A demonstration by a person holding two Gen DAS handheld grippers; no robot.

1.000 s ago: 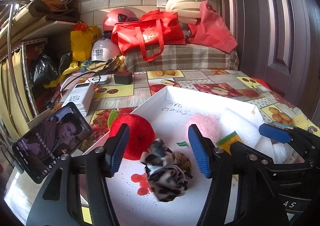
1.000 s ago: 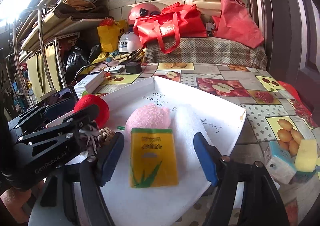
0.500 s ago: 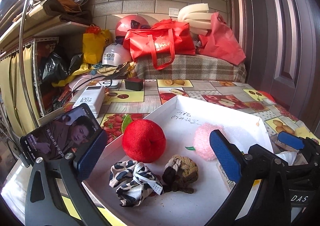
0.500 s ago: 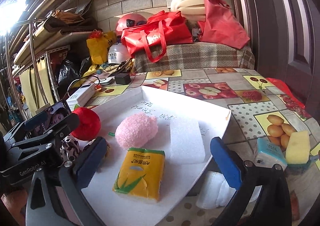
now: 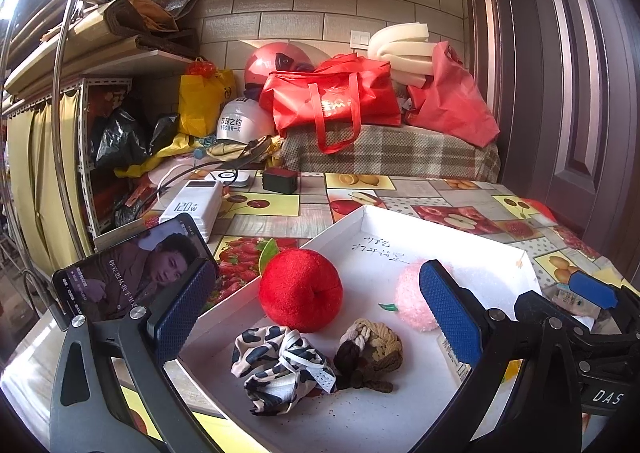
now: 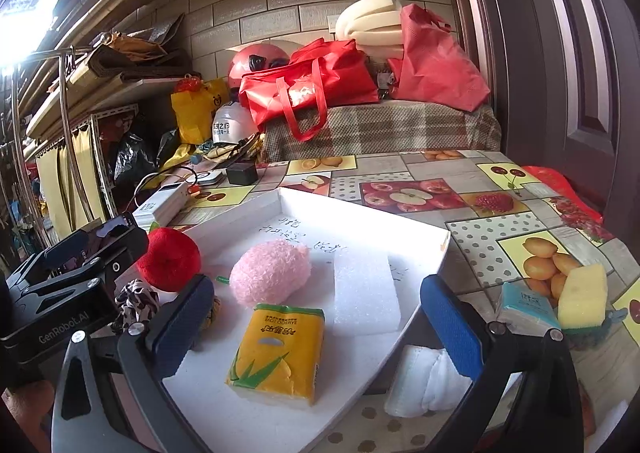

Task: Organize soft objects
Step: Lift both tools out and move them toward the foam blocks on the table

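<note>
Right wrist: yellow tissue pack (image 6: 276, 353) lies between wide-apart jaws.

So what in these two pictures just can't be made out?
- Handwriting on the white tray: too small to read in either view.
- Yellow tissue pack: in the left wrist view, mostly hidden behind the left gripper finger.
- Braided knot: in the right wrist view, mostly hidden behind the right gripper finger.
- White cloth beside the tray: partly hidden by that gripper.

Both wrist views sit low and close over the white tray (image 5: 452, 231) (image 6: 362, 211), facing the brick wall. Left view from its left side, right view from its right; both share the tray.
</note>
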